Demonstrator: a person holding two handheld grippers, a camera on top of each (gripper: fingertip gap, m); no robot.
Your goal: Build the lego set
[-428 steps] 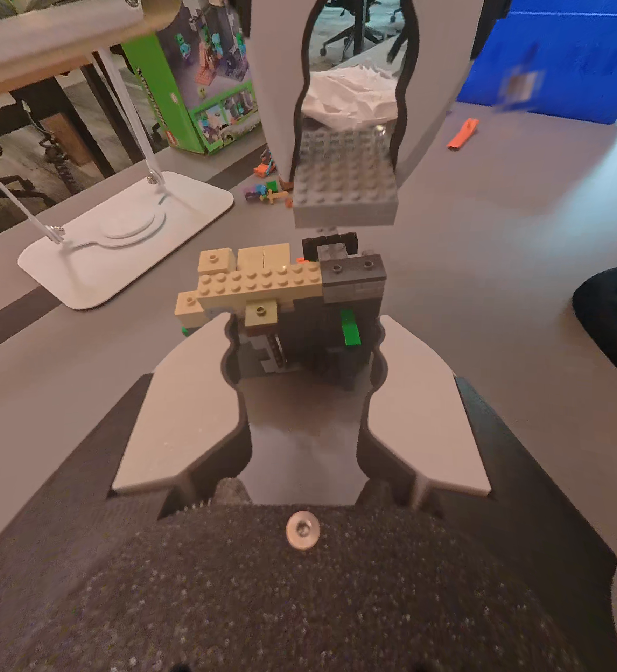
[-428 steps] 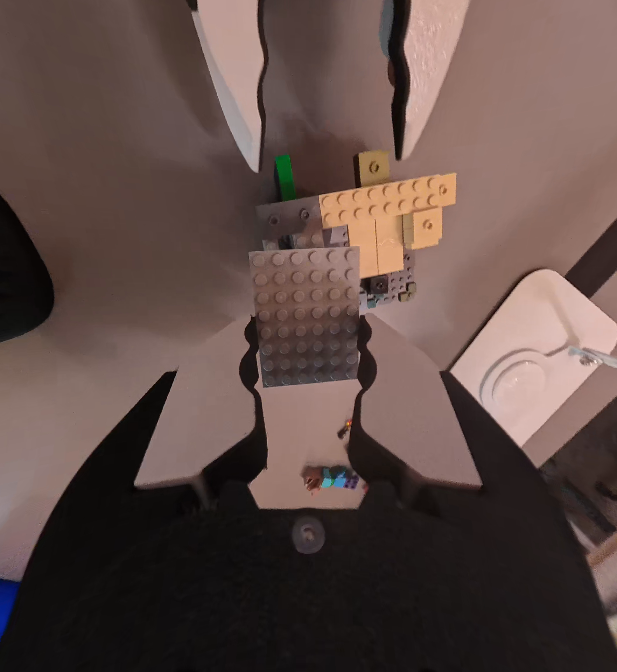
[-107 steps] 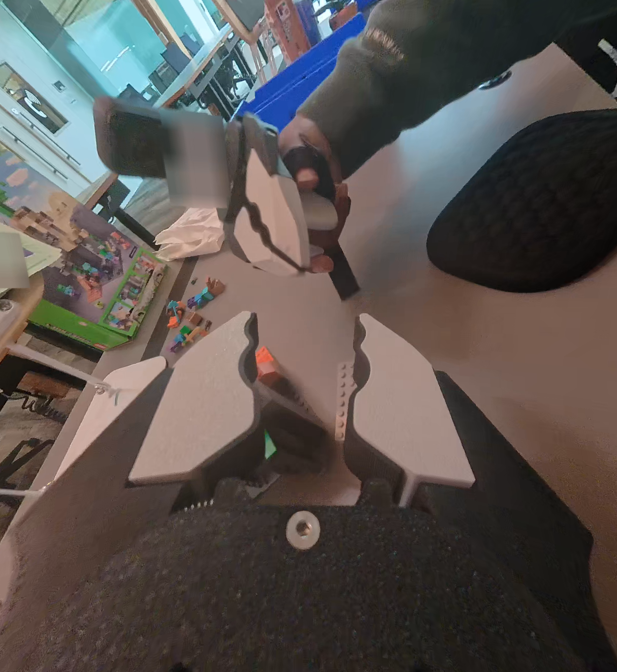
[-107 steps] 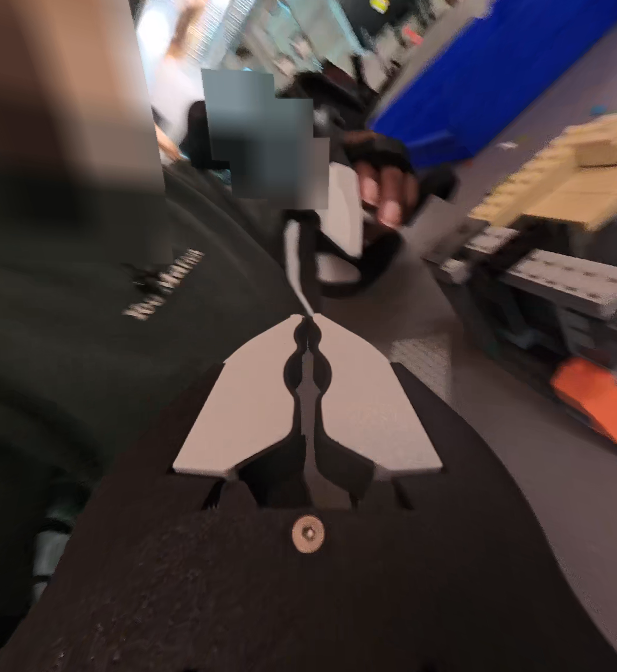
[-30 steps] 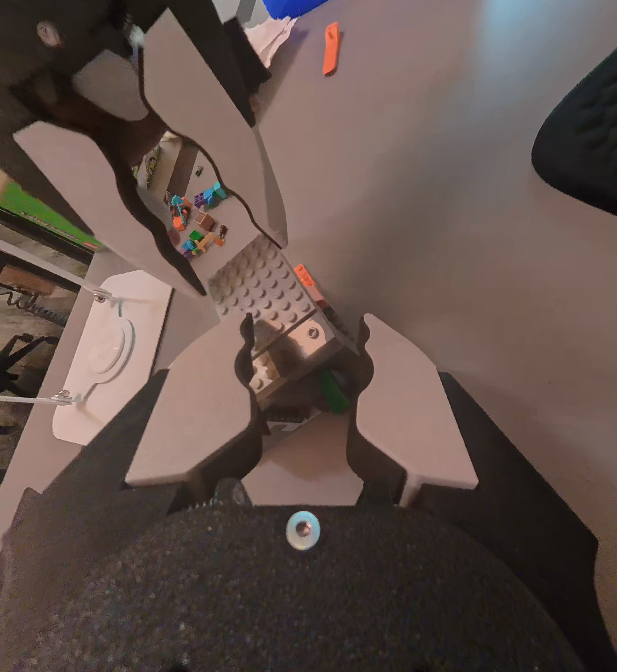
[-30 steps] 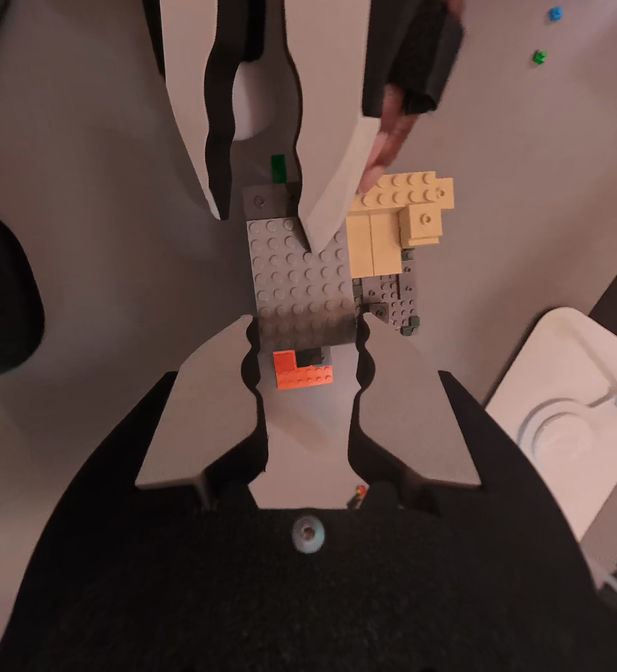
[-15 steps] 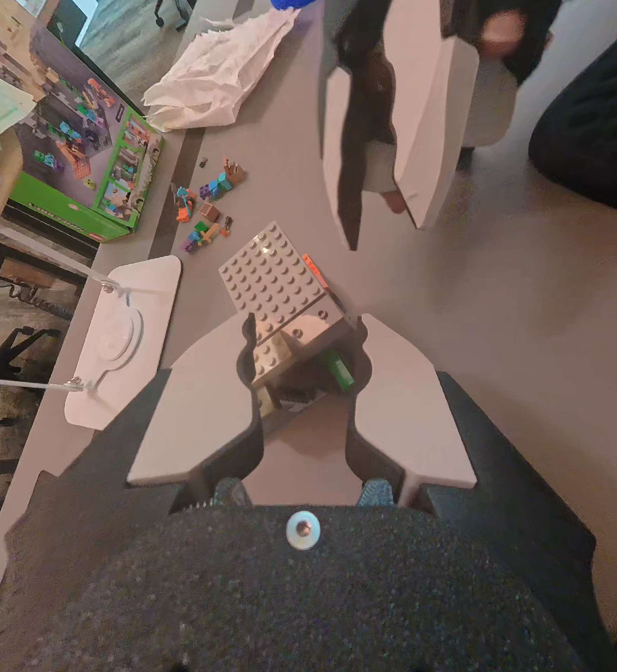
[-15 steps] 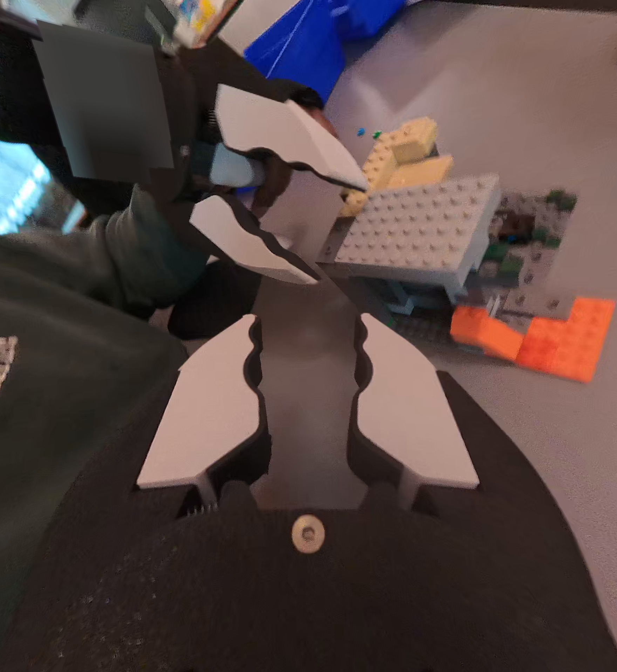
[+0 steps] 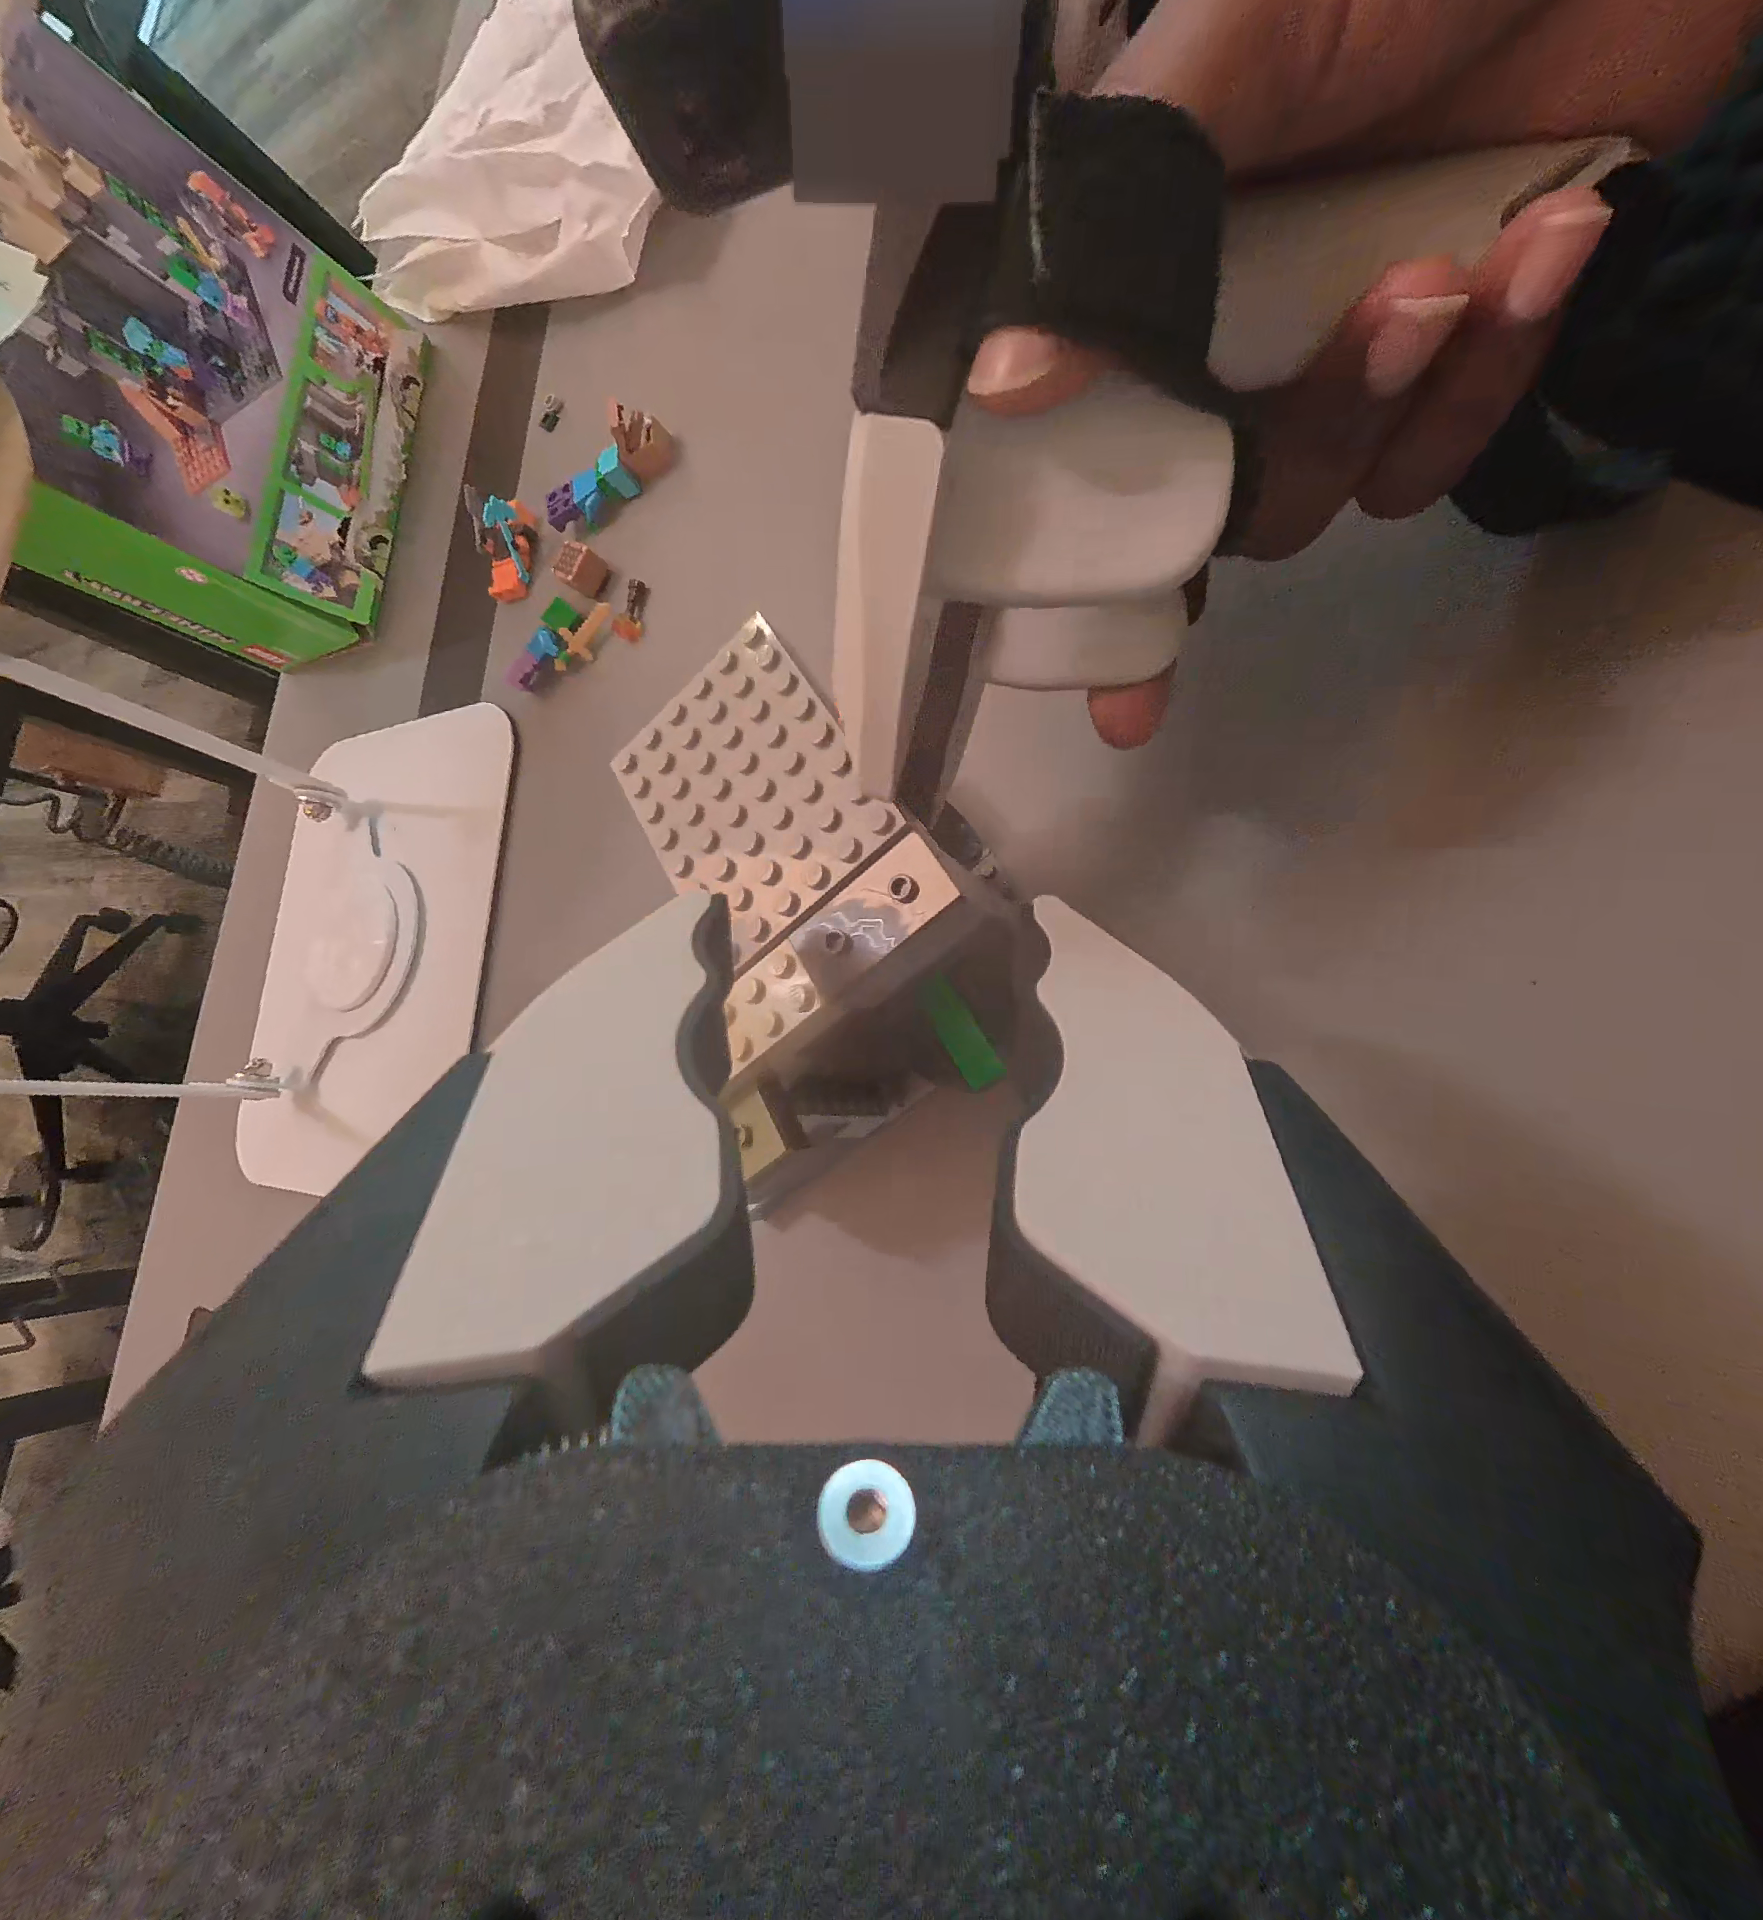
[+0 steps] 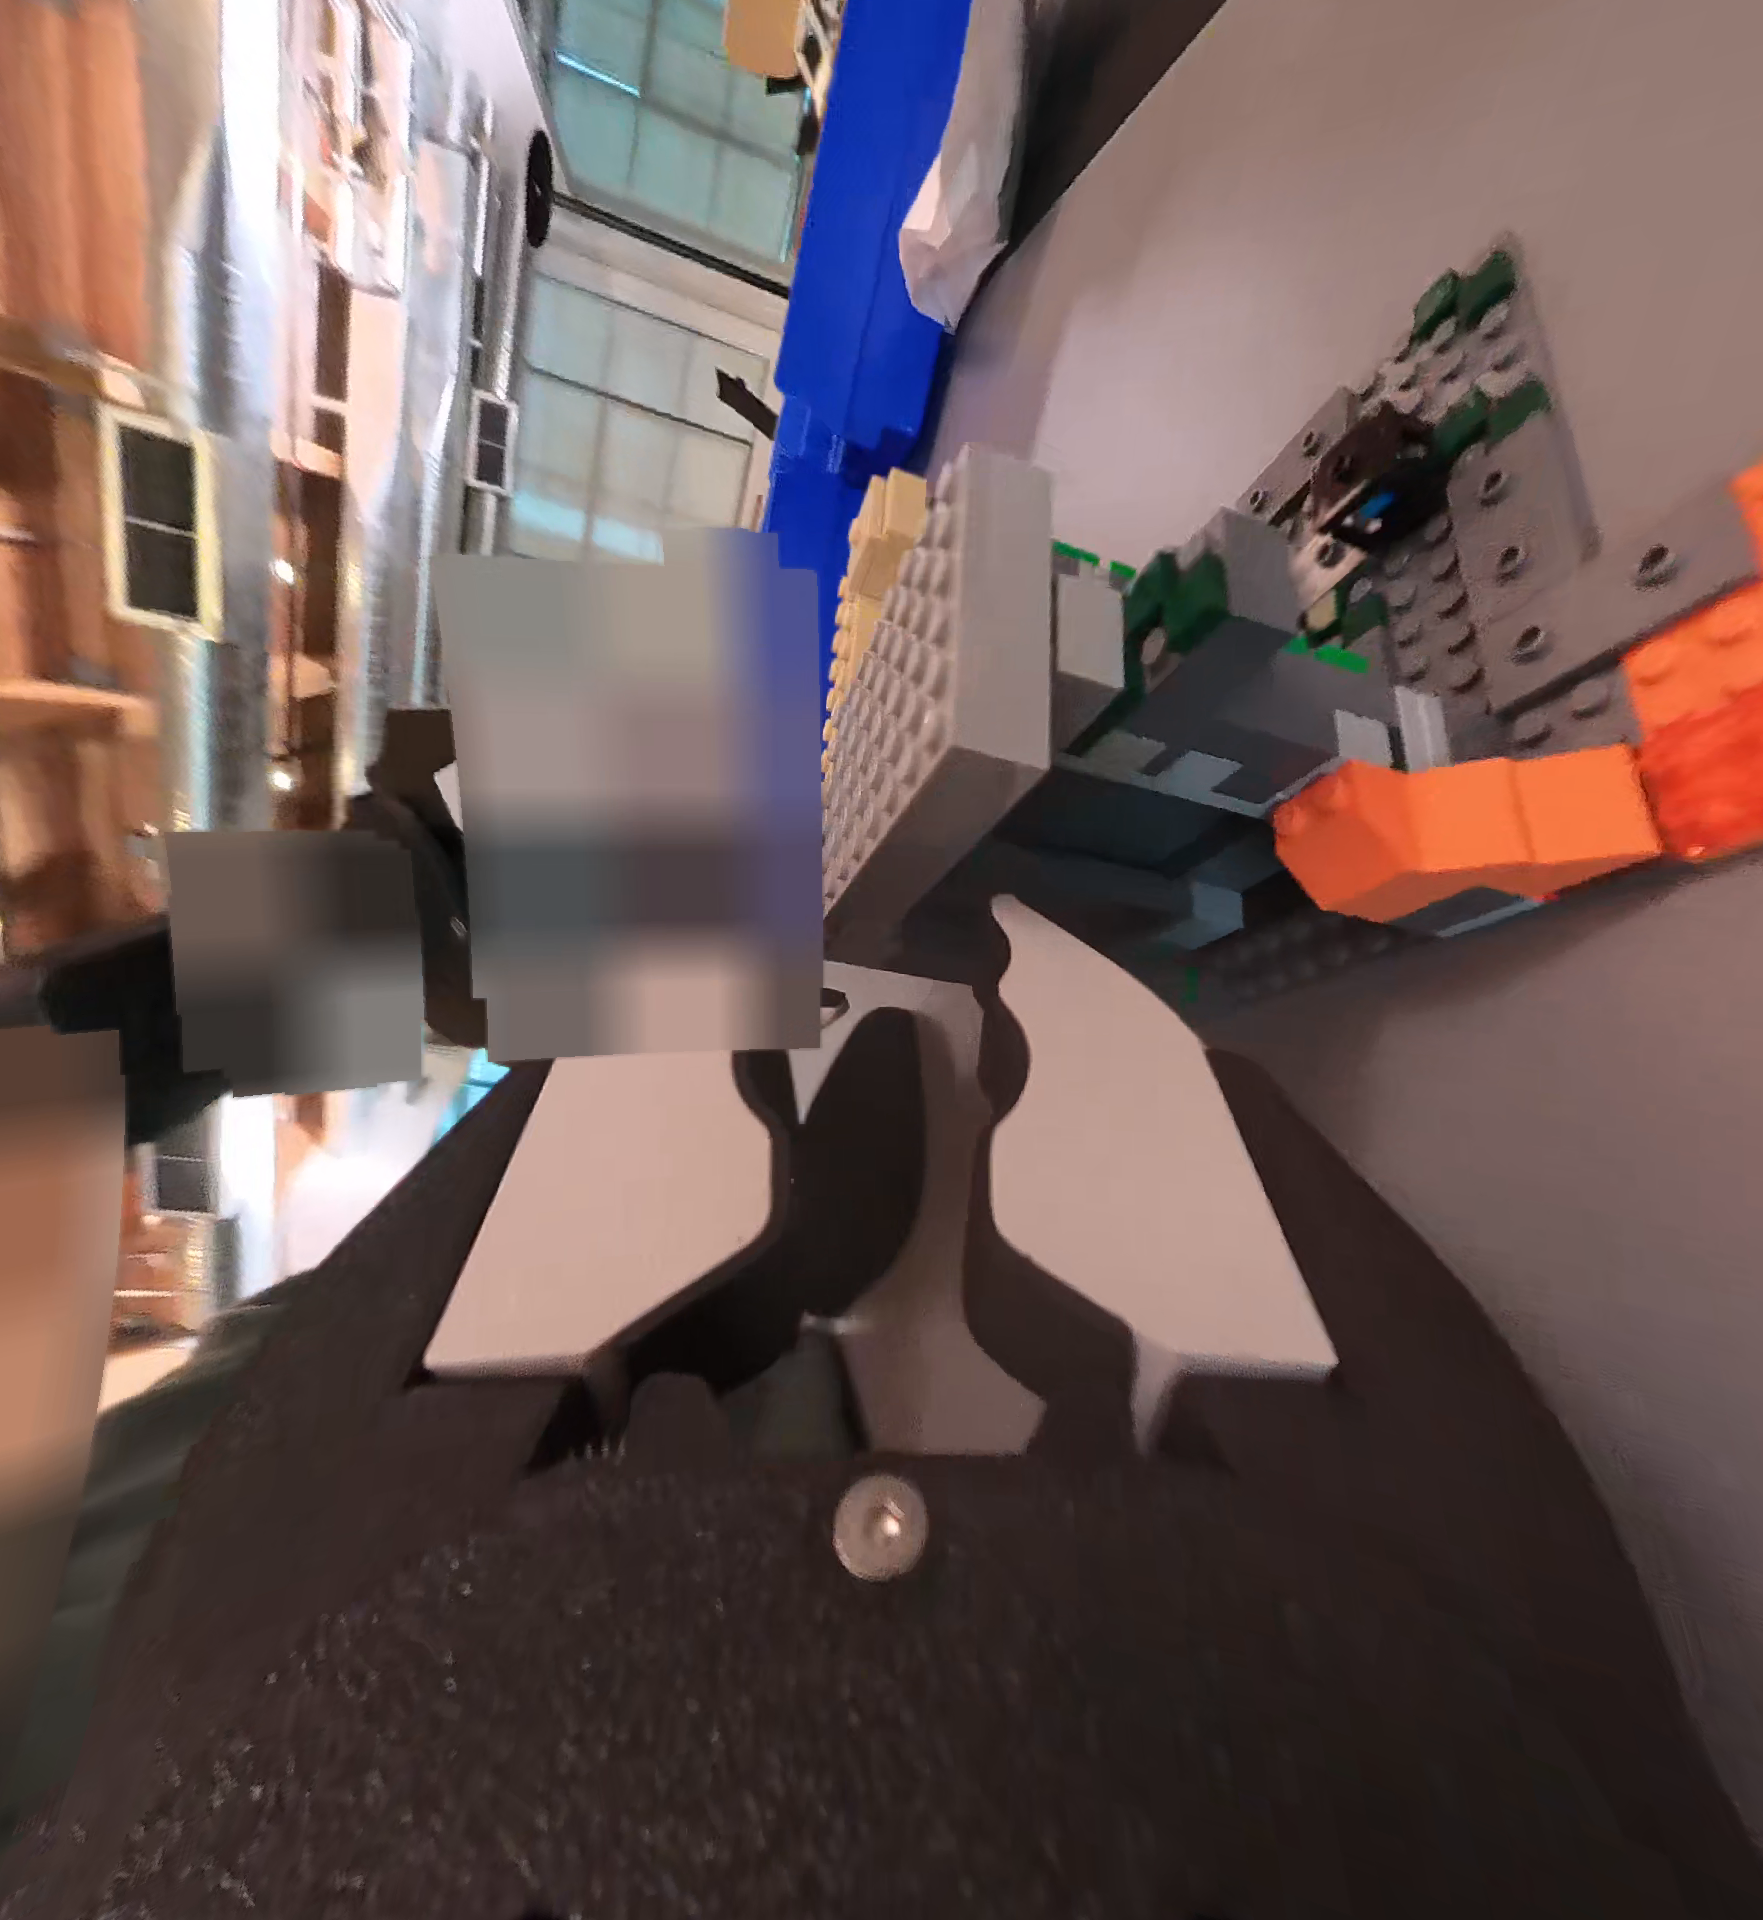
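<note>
The supporting surface is a grey table [image 9: 1479, 935] with a matte top.

Landmark: the brick model [image 9: 835, 935], standing directly on the table, topped by a light grey studded plate [image 9: 742, 769].

- Beyond the model, toward the far-left edge: a cluster of loose small bricks and figures [image 9: 576, 551].
- Left of that cluster: a green printed box [image 9: 191, 436] at the table edge.
- Left of the model, near the edge: a white flat stand base [image 9: 378, 935].
- Far beyond the model: crumpled white paper [image 9: 513, 208].
- On the model's far side: orange bricks [image 10: 1604, 769] at table level.
</note>
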